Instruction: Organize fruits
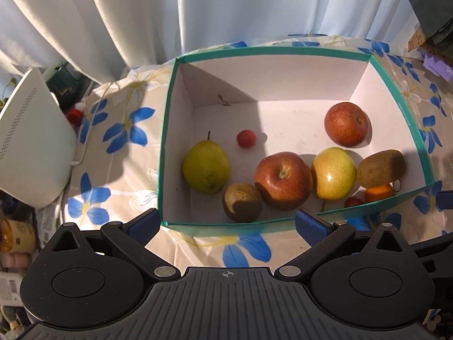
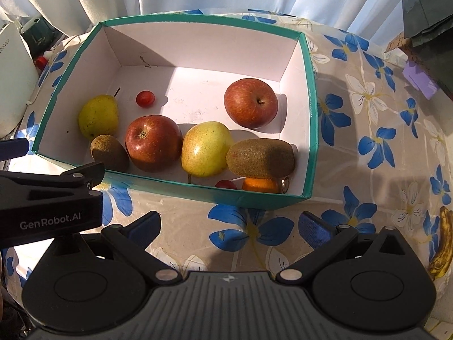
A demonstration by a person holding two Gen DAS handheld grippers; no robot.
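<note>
Fruit lies loose in the teal-rimmed box [image 2: 310,107]; left claw [image 1: 226,223] and right claw [image 2: 229,225] both gape empty.

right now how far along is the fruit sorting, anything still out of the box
Mostly done: the teal box already holds two apples, two pears, two kiwis, an orange and small red fruits. In hand: nothing; the left gripper and right gripper are both open and empty, in front of the box. Left: a banana still lies on the tablecloth at the right edge.

Orange [image 2: 260,185] half-hidden behind kiwi [image 2: 260,158]
</note>
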